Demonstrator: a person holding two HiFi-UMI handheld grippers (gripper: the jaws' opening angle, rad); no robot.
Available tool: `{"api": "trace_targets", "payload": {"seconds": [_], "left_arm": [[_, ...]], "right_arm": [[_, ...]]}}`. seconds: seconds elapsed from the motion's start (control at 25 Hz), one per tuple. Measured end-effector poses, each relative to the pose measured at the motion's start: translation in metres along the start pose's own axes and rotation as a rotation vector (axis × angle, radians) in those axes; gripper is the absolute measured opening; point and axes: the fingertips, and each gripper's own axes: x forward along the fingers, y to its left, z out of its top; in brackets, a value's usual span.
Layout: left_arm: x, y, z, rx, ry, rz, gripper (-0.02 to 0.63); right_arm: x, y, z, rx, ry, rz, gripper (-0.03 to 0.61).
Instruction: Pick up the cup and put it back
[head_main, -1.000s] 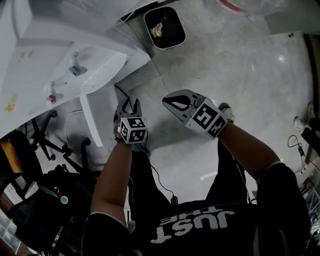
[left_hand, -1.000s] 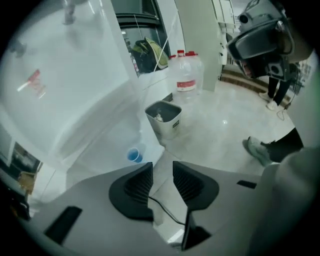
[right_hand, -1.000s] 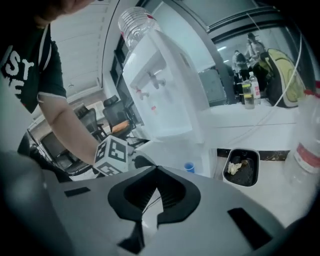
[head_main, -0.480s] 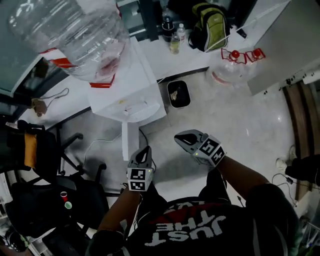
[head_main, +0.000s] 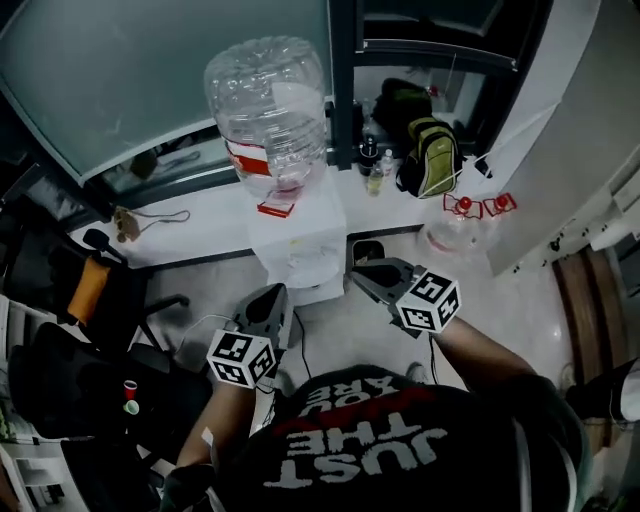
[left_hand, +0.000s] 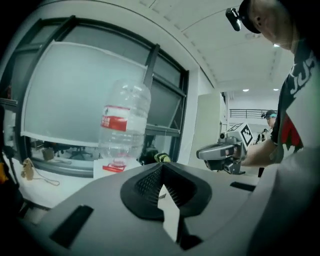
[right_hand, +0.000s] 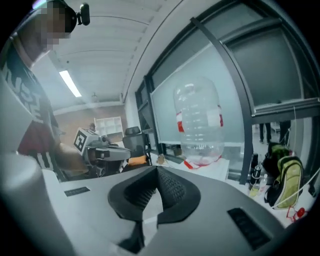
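Both tools were held in the air just in front of the water dispenser (head_main: 300, 240), on the person's side of it, touching neither the cabinet nor the inverted bottle (head_main: 270, 105) on top of it.

- The left gripper (head_main: 273, 294) had its jaws together, with nothing between the pads.
- The right gripper (head_main: 360, 274) likewise had its jaws together and was empty.

No cup was carried by either tool, and none could be made out on the front of the water dispenser. A small red item (head_main: 130, 388) and a small green item (head_main: 131, 407) sat low and well to the left of the water dispenser, beside a dark chair (head_main: 70, 385). They were too small to confirm as cups.

Assessment: no part of the task showed as completed. By this reading, locating the cup, opening a tool around it, lifting it and setting it back down all remained outstanding.
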Motion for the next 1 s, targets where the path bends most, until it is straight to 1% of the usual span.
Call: {"api": "trace_targets", "payload": {"seconds": [0.12,0.2,0.36,0.56,0.68,0.76,0.88,1.0], "left_arm": [[-0.014,-0.005,0.043,0.005,-0.076,-0.007,0.008],[-0.019,-0.005,0.062,-0.004,-0.116,-0.005,0.008],[-0.023,-0.004,0.083,-0.008,-0.151,-0.001,0.008],[-0.016,0.002,0.097,0.005,-0.174,-0.015,0.008],[-0.017,0.02,0.107,0.013,-0.179,-0.043,0.008],[-0.022,0.034,0.116,0.037,-0.172,-0.081,0.008],[-0.032,0.054,0.127,0.076,-0.142,-0.145,0.008],[-0.044,0.067,0.135,0.118,-0.101,-0.204,0.008]], "right_arm": [[-0.012,0.006,0.045,-0.037,-0.054,0.011,0.034],[-0.017,0.006,0.067,-0.049,-0.081,0.015,0.034],[-0.017,0.003,0.095,-0.062,-0.105,0.016,0.032],[-0.005,0.004,0.112,-0.083,-0.109,0.04,0.032],[0.01,0.007,0.123,-0.08,-0.118,0.028,0.034],[0.022,0.008,0.134,-0.072,-0.137,-0.008,0.032],[0.04,0.013,0.152,-0.044,-0.168,-0.074,0.032],[0.055,0.026,0.162,0.002,-0.198,-0.118,0.034]]}}
